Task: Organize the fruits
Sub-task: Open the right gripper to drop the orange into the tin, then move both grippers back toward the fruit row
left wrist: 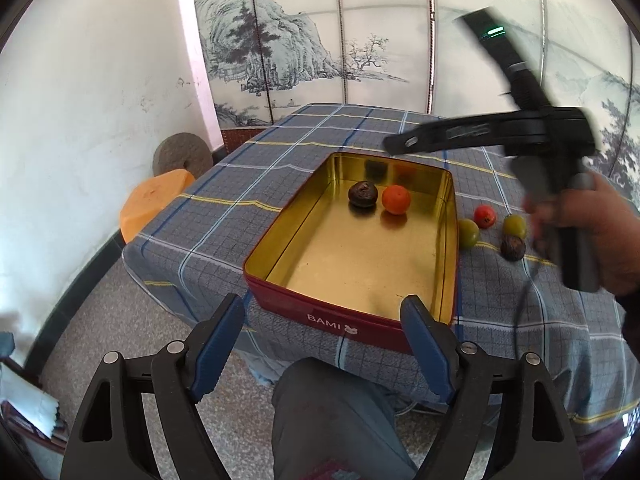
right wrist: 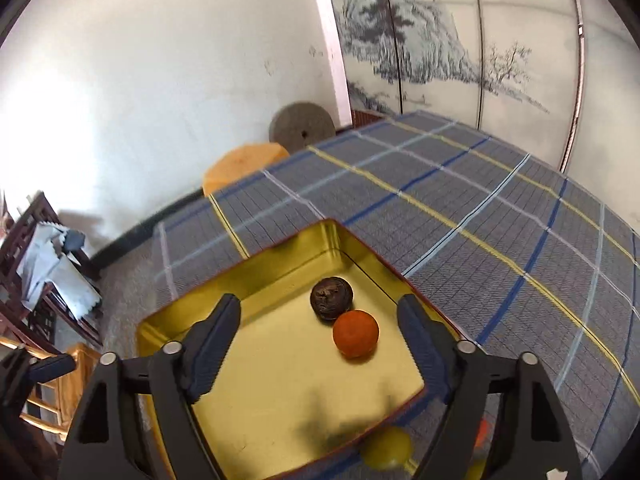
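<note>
Right wrist view: my right hand-held gripper (right wrist: 320, 332) hangs released above the tin (right wrist: 240, 276), orange fruit (right wrist: 355, 334) inside at one o'clock; loose fruits wait on the counter (right wrist: 480, 200).

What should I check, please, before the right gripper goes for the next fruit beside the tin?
1. Right gripper open and holding nothing: ok.
2. Left gripper open, clear of the tin: ok.
3. Dark fruit and orange fruit inside tin: ok.
4. Space left in tin: ok.
5. Outside fruits unobstructed: red fruit, green fruits, dark wrinkled fruit: ok.
6. Right gripper aligned over a fruit: not ok.
</note>
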A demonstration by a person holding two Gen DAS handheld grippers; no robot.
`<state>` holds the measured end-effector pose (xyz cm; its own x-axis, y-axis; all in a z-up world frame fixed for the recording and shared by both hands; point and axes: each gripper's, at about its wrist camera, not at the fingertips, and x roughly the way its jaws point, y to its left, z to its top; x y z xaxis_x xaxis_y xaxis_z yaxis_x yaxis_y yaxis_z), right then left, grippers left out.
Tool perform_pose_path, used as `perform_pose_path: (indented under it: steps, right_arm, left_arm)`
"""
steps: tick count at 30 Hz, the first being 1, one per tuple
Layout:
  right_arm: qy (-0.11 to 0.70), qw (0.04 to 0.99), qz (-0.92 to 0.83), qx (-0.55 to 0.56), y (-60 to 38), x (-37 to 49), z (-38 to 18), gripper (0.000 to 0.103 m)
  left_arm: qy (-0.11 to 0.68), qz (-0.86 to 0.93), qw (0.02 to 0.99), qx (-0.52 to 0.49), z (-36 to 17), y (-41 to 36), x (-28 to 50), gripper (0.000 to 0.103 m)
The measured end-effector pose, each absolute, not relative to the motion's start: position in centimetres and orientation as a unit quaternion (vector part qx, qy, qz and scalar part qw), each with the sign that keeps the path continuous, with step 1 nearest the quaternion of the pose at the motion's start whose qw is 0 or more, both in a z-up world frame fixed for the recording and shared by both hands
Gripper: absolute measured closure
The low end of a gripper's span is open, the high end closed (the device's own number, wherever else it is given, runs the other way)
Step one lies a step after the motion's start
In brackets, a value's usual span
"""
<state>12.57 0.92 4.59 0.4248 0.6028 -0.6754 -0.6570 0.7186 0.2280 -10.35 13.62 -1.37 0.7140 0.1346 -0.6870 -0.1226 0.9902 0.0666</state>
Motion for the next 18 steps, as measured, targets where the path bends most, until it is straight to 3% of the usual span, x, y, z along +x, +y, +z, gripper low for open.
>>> perform_pose_path:
  steps: [5,18]
  right_arm:
    - [0.33,0.889,0.315,-0.024,-5.8,8.2,6.7,0.0]
    - [0.384,0.923,0.009,-0.028,-29.1,3.2,1.3,0.0]
  left_arm:
    - [0.371,0.06,0.927,0.021,-1.2,12.7,-10.5,0.021]
    - [0.383,0.005,0.921,0.072,-1.3,7.6,-10.3,0.021]
